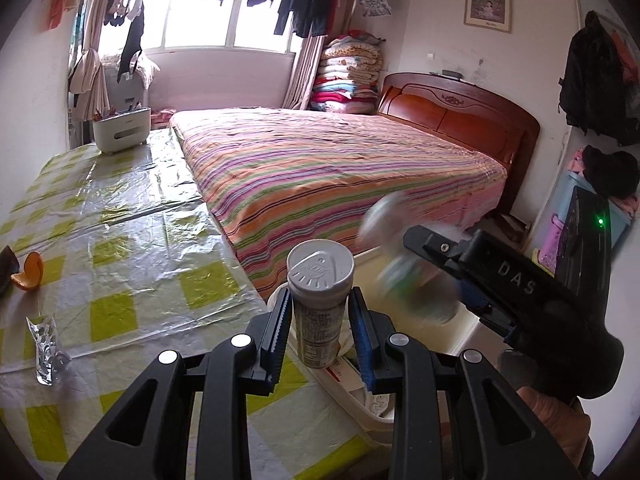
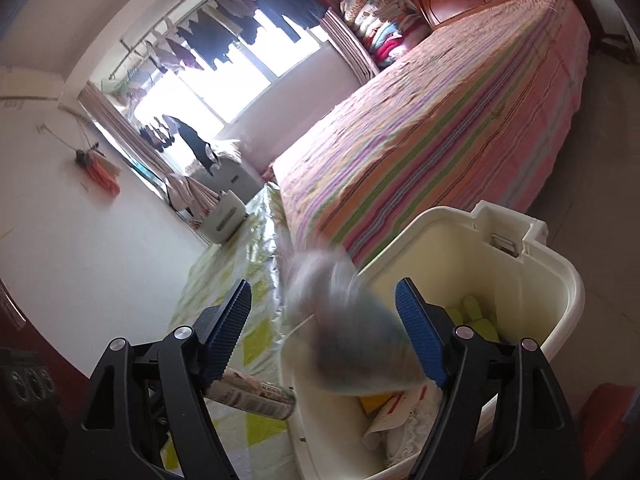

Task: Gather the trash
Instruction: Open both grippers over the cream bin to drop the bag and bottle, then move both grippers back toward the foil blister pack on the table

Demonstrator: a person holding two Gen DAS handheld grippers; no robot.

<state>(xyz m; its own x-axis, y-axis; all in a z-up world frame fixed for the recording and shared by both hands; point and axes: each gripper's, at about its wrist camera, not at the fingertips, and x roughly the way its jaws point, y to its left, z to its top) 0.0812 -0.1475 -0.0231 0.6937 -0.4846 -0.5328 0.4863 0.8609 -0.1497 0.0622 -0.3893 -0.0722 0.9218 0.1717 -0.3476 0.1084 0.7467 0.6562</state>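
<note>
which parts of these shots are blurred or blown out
Left wrist view: the window is blown out, the plastic table cover glares, and the item by the right gripper is motion-smeared, while the bottle is sharp. Right wrist view: the item over the bin is smeared.

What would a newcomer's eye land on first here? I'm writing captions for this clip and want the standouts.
First, the white-capped bottle upright between the left gripper's fingers, at the edge of the green-checked table. Next, a blurred crumpled wrapper between the right gripper's open fingers, above the cream trash bin. Behind both, the striped bed fills the room.
</note>
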